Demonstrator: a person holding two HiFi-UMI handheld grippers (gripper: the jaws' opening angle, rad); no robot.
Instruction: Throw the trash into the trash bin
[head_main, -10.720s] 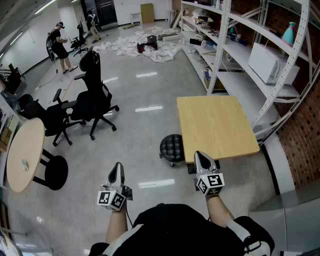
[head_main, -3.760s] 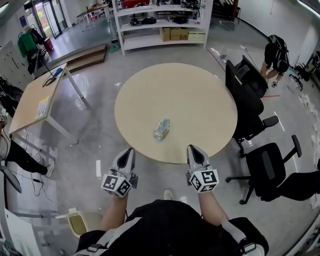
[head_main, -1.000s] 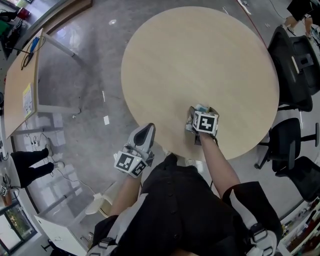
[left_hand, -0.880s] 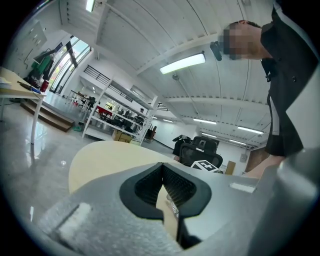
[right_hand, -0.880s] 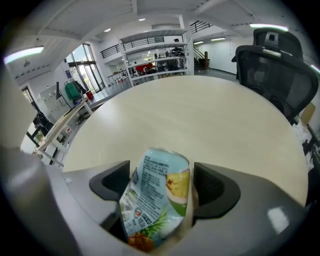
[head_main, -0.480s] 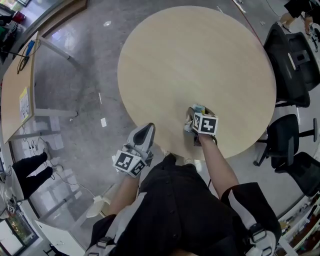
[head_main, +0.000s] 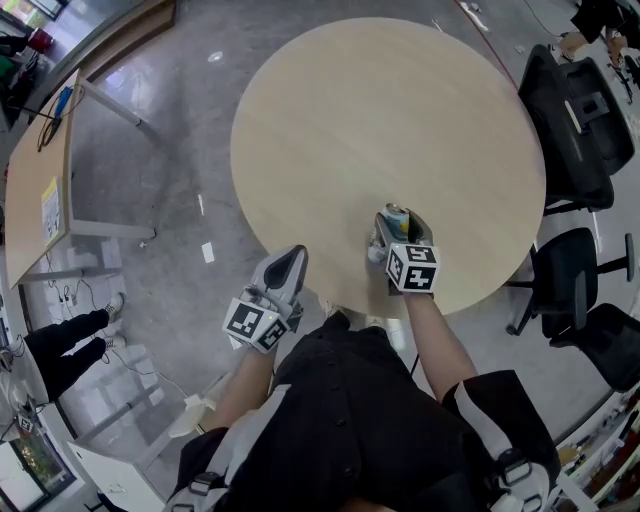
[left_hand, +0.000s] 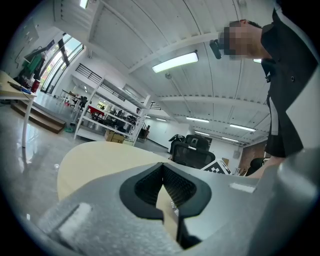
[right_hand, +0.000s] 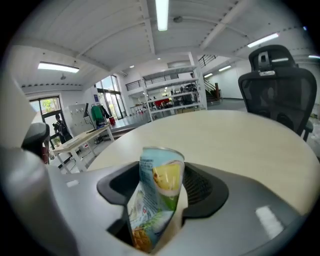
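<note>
**Pickup stage, seen from above.** The round table fills most of the view. A pale object on the floor by my left side may be the trash bin, and its inside is out of sight. My left gripper hangs beside the table's near edge, jaws together on nothing. My right gripper is over the table's near part. Its jaws have just been closing and now clamp the crushed can, which stands upright between them. Whether anything remains in the can I cannot tell. I judge the grasp made. Next I must carry the can to the bin and release it there.
</note>
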